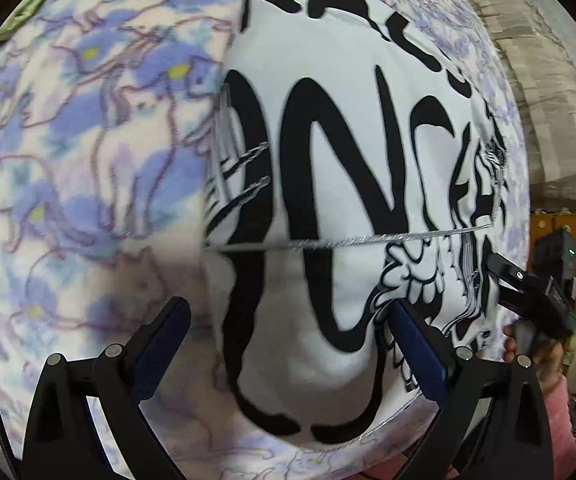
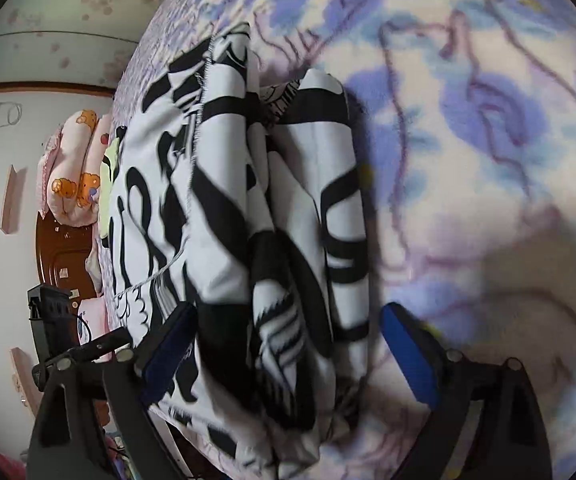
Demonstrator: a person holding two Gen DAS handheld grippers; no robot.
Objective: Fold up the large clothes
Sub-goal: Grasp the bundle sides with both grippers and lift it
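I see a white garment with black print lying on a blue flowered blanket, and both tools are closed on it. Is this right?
Not quite: both tools are open. The left tool in the left wrist view and the right tool in the right wrist view stand wide. The garment does lie on the blanket.

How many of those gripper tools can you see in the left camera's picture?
2. The left gripper fills the bottom edge, open over the black-and-white garment. The right gripper reaches in from the right edge.
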